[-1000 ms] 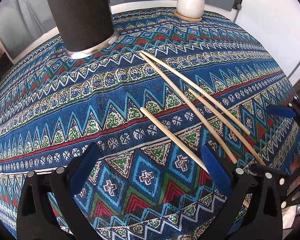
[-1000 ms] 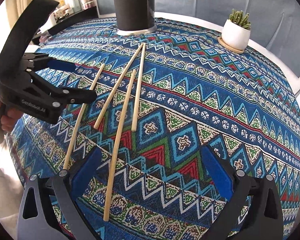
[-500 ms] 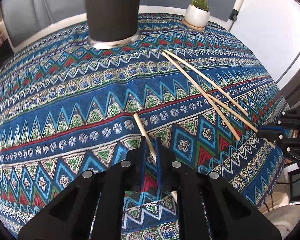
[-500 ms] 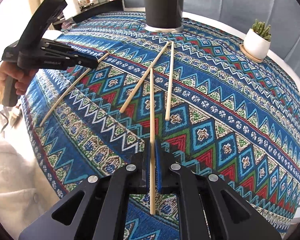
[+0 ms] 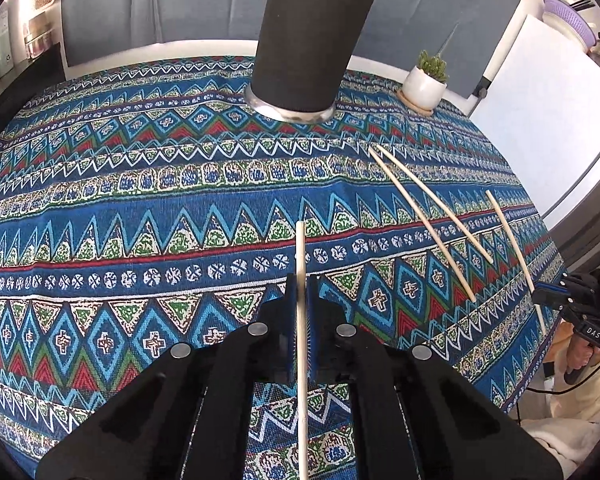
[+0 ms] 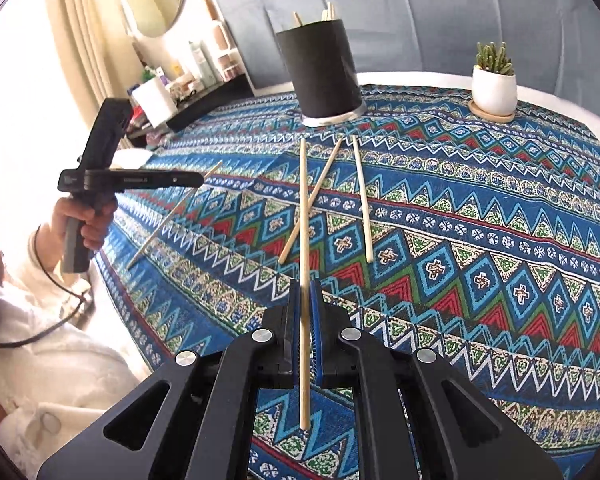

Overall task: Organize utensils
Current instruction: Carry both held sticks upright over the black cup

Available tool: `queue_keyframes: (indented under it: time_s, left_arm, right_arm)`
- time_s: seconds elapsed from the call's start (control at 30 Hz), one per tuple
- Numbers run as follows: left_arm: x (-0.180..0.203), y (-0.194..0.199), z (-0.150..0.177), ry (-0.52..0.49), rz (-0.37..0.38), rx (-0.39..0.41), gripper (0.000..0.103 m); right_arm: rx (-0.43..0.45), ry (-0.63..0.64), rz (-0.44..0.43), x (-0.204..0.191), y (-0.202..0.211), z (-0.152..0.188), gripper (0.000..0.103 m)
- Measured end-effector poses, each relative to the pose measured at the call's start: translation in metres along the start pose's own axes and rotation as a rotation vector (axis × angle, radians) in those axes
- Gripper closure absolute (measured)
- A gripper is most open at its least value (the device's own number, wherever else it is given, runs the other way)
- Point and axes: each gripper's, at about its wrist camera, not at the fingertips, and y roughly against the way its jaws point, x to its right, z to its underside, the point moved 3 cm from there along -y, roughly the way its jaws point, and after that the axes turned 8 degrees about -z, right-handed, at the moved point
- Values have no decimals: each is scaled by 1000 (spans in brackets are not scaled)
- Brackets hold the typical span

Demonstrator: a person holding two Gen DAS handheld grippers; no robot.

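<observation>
My left gripper [image 5: 300, 286] is shut on a wooden chopstick [image 5: 301, 252] and holds it above the cloth. My right gripper [image 6: 305, 290] is shut on another chopstick [image 6: 303, 208], lifted and pointing toward the black holder [image 6: 326, 70]. The holder [image 5: 310, 44] stands at the far side with several chopstick tips showing at its rim. Two loose chopsticks [image 6: 362, 196] lie on the patterned cloth before the holder; they also show in the left wrist view [image 5: 432, 204]. The left gripper [image 6: 196, 179] shows in the right wrist view with its chopstick [image 6: 160, 228].
A white potted succulent [image 6: 493, 88] on a coaster stands at the far right of the table [image 6: 500, 240]. The table edge falls away at the left, near the person's arm [image 6: 80, 224]. A shelf with bottles [image 6: 196, 68] is behind.
Both grippers have lifted their chopsticks off the cloth and risen, after closing on them a second ago. The holder now shows in full.
</observation>
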Motion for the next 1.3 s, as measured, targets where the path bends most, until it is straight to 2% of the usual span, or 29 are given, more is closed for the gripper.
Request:
queue_keyframes:
  time_s: [0.2, 0.37, 0.47, 0.63, 0.83, 0.97, 1.07, 1.2, 1.3]
  left_arm:
    - [-5, 21, -14, -46, -44, 71, 98]
    - [-12, 31, -24, -86, -78, 124, 98]
    - [-19, 35, -32, -109, -138, 167, 98]
    - [-30, 38, -51, -127, -155, 194, 98]
    - [-35, 58, -83, -159, -137, 262, 98]
    - [-27, 68, -111, -180, -97, 328, 98]
    - [-17, 71, -130, -196, -63, 382, 98]
    - [-8, 73, -148, -197, -5, 420, 98]
    - [-6, 69, -153, -200, 9, 421, 98]
  right_arm:
    - [90, -23, 3, 4, 2, -12, 98]
    - [115, -1, 28, -1, 7, -28, 98]
    - [129, 17, 37, -6, 10, -39, 98]
    - [151, 42, 31, -18, 13, -57, 98]
    - [190, 70, 36, -32, 9, -88, 98]
    - [246, 111, 70, -40, 5, -114, 98]
    - [279, 132, 63, -45, -1, -132, 98]
    - [308, 133, 59, -49, -6, -153, 98]
    - [336, 131, 67, -48, -6, -164, 98]
